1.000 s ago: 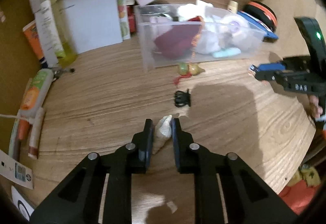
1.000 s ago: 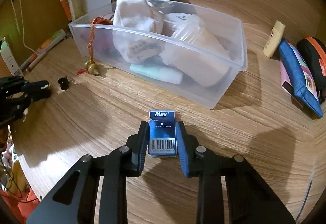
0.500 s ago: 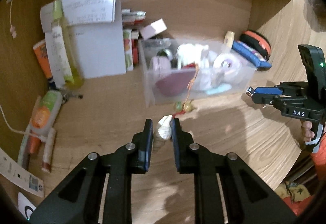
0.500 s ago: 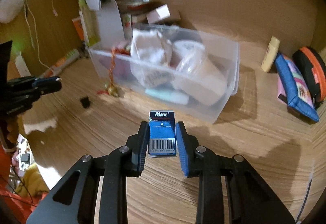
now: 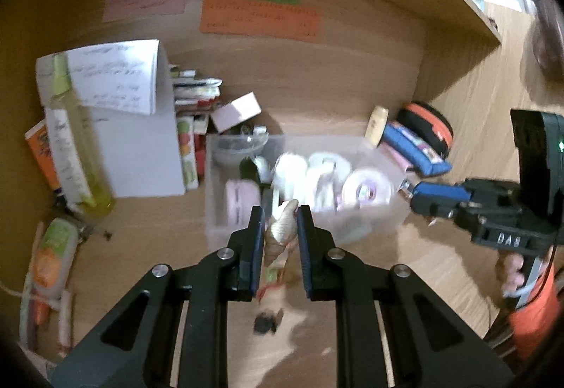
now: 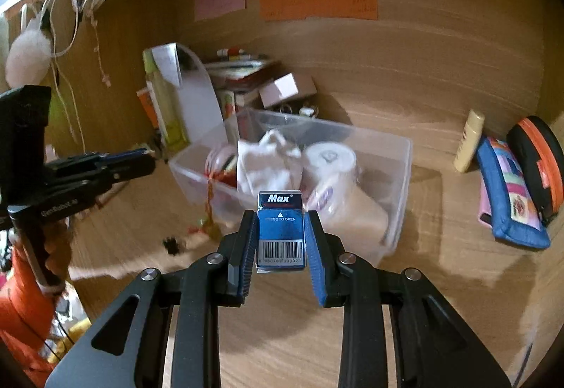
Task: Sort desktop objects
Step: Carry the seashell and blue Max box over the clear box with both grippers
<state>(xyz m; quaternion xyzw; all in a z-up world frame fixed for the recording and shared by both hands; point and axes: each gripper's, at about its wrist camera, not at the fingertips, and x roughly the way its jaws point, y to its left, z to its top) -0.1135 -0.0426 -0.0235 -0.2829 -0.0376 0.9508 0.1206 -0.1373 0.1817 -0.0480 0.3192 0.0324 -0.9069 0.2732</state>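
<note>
My left gripper (image 5: pixel 279 216) is shut on a cream spiral seashell (image 5: pixel 282 229) and holds it in the air in front of the clear plastic bin (image 5: pixel 215 211). My right gripper (image 6: pixel 280 219) is shut on a small blue "Max" staple box (image 6: pixel 281 233), held above the desk in front of the bin (image 6: pixel 402 183). The bin holds a white cloth (image 6: pixel 268 162), a tape roll (image 6: pixel 331 155) and other small items. A black hair clip (image 5: pixel 266 321) lies on the desk below the left gripper and also shows in the right wrist view (image 6: pixel 172 243). Each gripper shows in the other's view: the right (image 5: pixel 410 189) and the left (image 6: pixel 148 152).
A green-yellow bottle (image 5: pixel 74 148), a white box and books stand at the back left. Tubes (image 5: pixel 49 261) lie at the left edge. A blue pouch (image 6: pixel 511 194), an orange-black case (image 6: pixel 539 162) and a cream bottle (image 6: pixel 469 141) sit at the right. A red-tasselled charm (image 6: pixel 208 222) hangs on the bin front.
Both grippers have risen from the desk with their objects; the views now look down on the bin. The shell has been lifted off the desk, leaving the hair clip below.
</note>
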